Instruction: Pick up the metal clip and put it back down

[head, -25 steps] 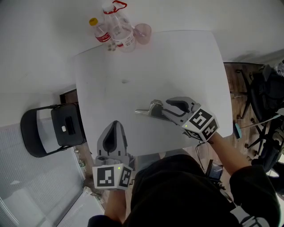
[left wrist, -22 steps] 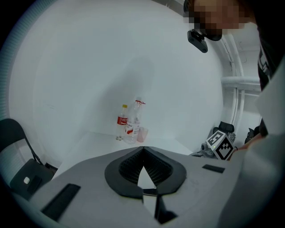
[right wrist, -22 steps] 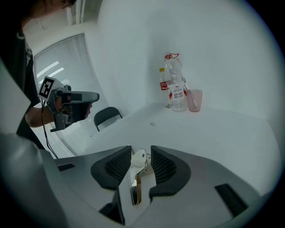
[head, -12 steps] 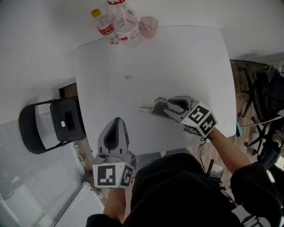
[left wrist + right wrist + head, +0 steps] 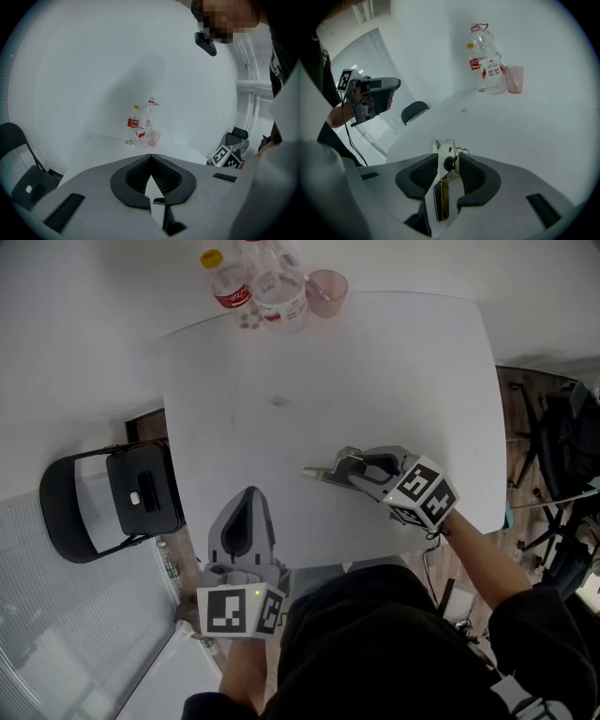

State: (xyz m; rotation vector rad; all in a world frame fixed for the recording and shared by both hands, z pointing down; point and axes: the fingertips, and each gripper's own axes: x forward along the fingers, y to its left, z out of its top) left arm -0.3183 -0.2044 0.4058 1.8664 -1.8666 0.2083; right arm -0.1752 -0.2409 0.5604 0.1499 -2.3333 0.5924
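Right gripper (image 5: 351, 466) has dropped toward the table (image 5: 375, 362) since a second ago, jaws clamped on the clip (image 5: 321, 472), nose low over the top, likely for set-down; left gripper (image 5: 247, 495) sits closed, empty, clear.

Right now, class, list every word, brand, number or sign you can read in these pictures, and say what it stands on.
Nothing is legible.
Small bottle: red label, white script too blurred to read.
Large bottle: white-and-red label, print too small to read.
Left gripper and right gripper cubes: black-and-white square patterns, no letters.
Metal clip: no print seen.
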